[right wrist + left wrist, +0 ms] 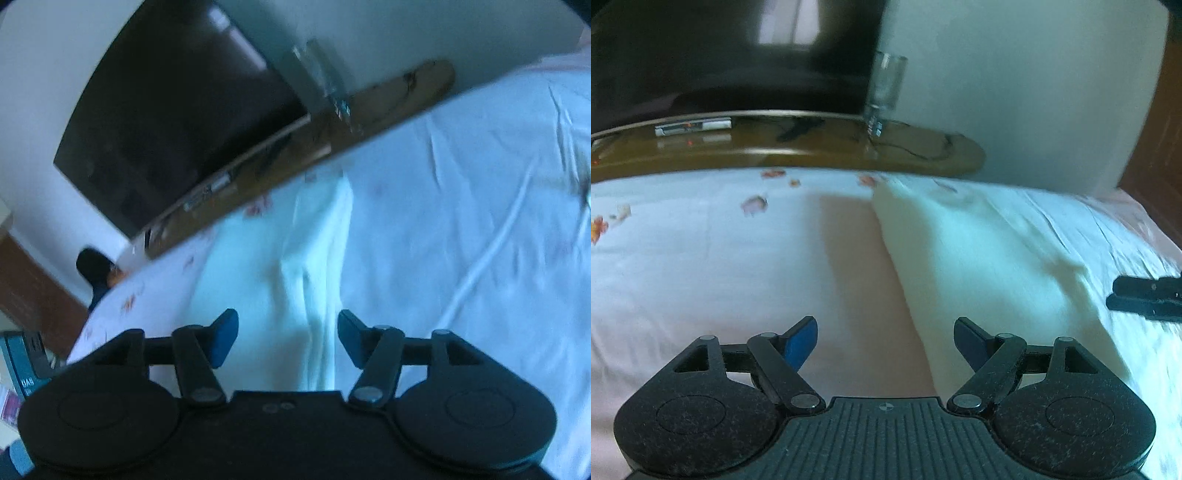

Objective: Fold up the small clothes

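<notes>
A pale white folded garment [979,266] lies on the bed sheet [683,258], its left edge a straight line. My left gripper [885,341] hovers open over the bare sheet just left of that edge, with nothing between its blue pads. The tips of the other gripper [1145,299] show at the right edge, over the garment's right side. In the right wrist view the garment [295,258] lies under and ahead of my right gripper [288,339]. Its jaws stand apart above the cloth and grip nothing.
A glossy brown wooden footboard [783,147] runs along the far edge of the bed, with a clear glass [884,88] standing on it. A dark TV screen [720,55] hangs behind. Crumpled white bedding [480,203] lies to the right of the garment.
</notes>
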A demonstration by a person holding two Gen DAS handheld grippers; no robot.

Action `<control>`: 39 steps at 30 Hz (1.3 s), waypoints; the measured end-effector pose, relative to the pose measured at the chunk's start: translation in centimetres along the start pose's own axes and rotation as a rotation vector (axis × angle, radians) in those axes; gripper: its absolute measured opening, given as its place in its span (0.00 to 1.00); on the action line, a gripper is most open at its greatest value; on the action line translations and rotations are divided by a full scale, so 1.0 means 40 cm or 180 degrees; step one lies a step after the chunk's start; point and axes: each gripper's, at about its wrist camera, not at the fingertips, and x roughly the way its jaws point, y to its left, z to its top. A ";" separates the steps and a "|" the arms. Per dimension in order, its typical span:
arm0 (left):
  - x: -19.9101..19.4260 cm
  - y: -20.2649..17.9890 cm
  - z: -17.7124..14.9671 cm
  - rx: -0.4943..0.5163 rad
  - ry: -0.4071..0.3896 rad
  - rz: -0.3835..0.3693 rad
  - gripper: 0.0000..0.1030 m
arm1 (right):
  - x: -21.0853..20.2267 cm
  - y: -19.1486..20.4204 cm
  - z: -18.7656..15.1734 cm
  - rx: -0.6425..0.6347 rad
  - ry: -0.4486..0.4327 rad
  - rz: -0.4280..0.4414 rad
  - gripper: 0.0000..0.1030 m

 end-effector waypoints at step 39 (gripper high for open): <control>0.291 0.009 0.163 -0.0216 0.0125 0.0279 0.93 | 0.293 -0.002 0.156 -0.0999 0.0255 -0.0662 0.34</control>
